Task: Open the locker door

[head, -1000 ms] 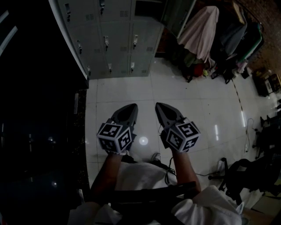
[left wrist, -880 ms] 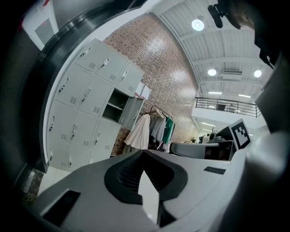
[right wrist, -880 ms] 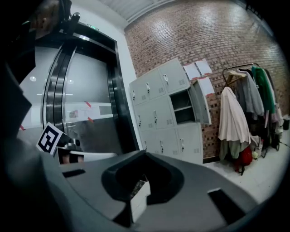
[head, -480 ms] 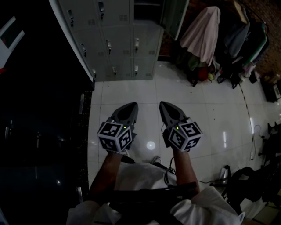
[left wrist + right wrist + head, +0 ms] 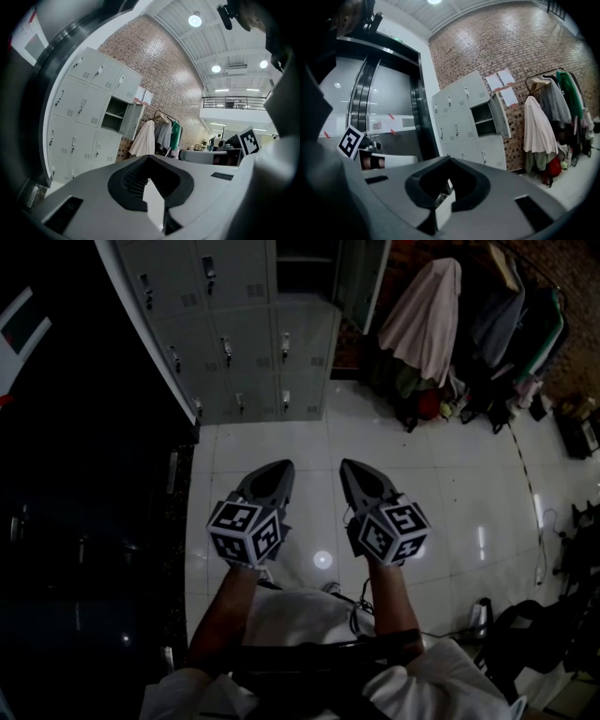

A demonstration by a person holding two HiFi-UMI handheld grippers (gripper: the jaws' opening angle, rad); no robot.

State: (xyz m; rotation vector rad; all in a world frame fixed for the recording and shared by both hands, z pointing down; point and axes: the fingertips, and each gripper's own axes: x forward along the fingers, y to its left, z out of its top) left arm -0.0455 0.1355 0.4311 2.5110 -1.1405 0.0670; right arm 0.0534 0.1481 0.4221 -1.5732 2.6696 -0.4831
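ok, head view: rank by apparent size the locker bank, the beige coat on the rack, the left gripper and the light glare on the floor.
1. locker bank, largest.
2. beige coat and left gripper: they look about alike, so not ranked; the gripper is far nearer the camera.
3. light glare, smallest.

White floor tiles (image 5: pixel 441 474) are reflecting the ceiling lamps (image 5: pixel 195 20). A rack (image 5: pixel 541 75) is standing against the brick wall (image 5: pixel 487 37), with a pale coat (image 5: pixel 424 310), a grey garment (image 5: pixel 553 101) and a green one (image 5: pixel 568 88) hanging on it, and something red (image 5: pixel 554 167) is lying beneath. Two paper sheets (image 5: pixel 501 79) are hanging on the bricks. A dark glass wall (image 5: pixel 75 521) is filling the left of the head view, a black chair (image 5: pixel 525 634) is standing at lower right, and a railed balcony (image 5: pixel 229 101) is showing far off.
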